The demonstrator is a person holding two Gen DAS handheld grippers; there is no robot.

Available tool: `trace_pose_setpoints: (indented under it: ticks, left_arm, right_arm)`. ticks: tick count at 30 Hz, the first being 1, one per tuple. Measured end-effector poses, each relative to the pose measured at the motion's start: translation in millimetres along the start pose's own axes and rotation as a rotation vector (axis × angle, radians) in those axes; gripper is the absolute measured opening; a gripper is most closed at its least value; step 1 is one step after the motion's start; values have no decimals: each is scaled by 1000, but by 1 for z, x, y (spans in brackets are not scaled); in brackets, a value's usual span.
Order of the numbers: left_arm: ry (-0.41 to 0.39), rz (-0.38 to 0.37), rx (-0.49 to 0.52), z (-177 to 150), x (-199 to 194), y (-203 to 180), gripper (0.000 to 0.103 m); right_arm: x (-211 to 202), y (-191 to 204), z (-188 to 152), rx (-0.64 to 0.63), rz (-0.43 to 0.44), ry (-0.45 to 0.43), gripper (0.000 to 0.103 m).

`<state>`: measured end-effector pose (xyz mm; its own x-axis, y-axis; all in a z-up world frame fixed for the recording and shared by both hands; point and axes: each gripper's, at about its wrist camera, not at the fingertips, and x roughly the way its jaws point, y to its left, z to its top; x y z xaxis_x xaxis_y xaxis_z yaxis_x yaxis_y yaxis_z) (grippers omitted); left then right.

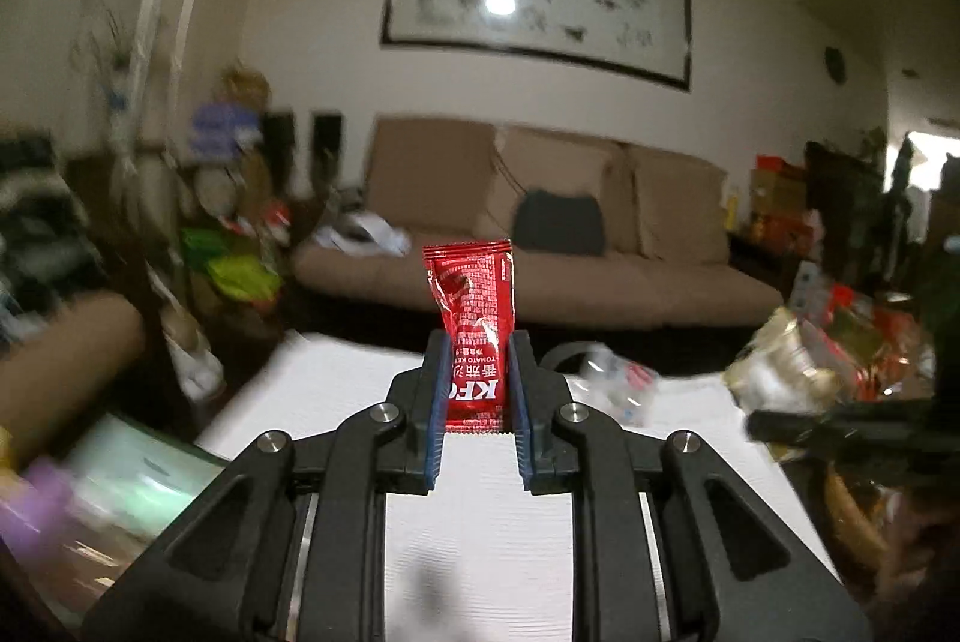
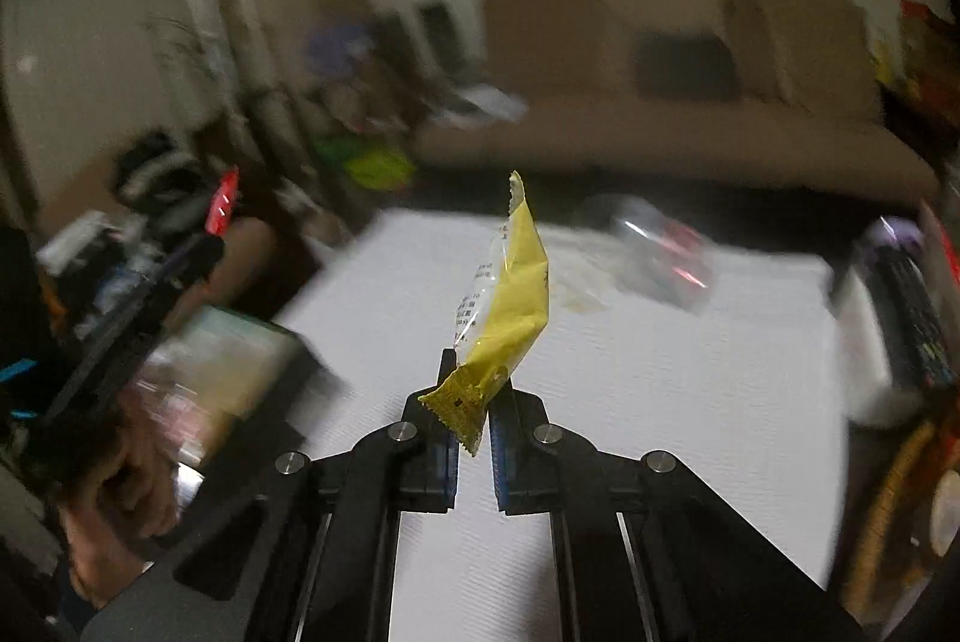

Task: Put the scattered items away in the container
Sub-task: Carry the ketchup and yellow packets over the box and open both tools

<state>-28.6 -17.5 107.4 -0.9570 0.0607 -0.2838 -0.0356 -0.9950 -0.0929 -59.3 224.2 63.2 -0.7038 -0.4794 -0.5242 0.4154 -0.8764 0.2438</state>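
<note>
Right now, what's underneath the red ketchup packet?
The ketchup packet is held up in the left claw, above the white table. The packet hides part of the tabletop behind it.

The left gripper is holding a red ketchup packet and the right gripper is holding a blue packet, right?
Not quite. In the right wrist view, the right gripper holds a yellow packet, not a blue one. The left gripper does hold the red ketchup packet.

Sofa (image 1: 540, 246) behind table (image 1: 480, 522)
</note>
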Motion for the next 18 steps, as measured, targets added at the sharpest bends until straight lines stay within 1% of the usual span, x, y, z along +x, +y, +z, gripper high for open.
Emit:
trace_pose_setpoints:
  ticks: [3, 4, 5, 6, 7, 8, 9, 10, 11, 12, 13, 14, 15, 17, 18]
  left_arm:
    - [38, 74, 31, 30, -43, 44, 17]
    - [51, 107, 39, 34, -56, 59, 17]
    - [52, 146, 47, 36, -75, 77, 17]
    - [44, 169, 45, 36, -90, 92, 17]
    - [32, 193, 27, 36, -105, 108, 17]
    - [21, 213, -20, 34, -122, 129, 17]
    - [19, 215, -62, 32, -130, 145, 17]
    - [19, 202, -107, 29, -135, 162, 17]
    - [22, 175, -145, 24, -136, 177, 17]
    - [46, 156, -170, 17, -130, 189, 17]
    - [79, 152, -176, 12, -123, 197, 17]
    - [128, 153, -170, 4, -112, 201, 17]
    - [158, 147, -165, -1, -104, 204, 17]
    - [195, 106, -189, -12, -89, 211, 17]
    - [199, 97, -207, -17, -84, 214, 17]
  right_arm:
    - [10, 62, 11, -21, 139, -19, 7]
    - [16, 82, 14, -34, 176, -16, 7]
    - [24, 106, 15, -47, 217, -4, 7]
    - [29, 123, 15, -56, 247, 3, 7]
    - [37, 141, 16, -74, 277, 15, 7]
    - [49, 166, 17, -112, 290, 36, 7]
    - [60, 183, 16, -139, 287, 51, 7]
    - [70, 199, 14, -161, 286, 68, 7]
    - [82, 214, 12, -171, 299, 92, 7]
    - [93, 226, 8, -169, 317, 117, 7]
    - [105, 235, 3, -167, 323, 142, 7]
    - [118, 245, -3, -176, 312, 168, 7]
    - [126, 253, -10, -184, 305, 185, 7]
    - [143, 266, -23, -194, 308, 230, 7]
    - [153, 271, -29, -201, 299, 254, 7]
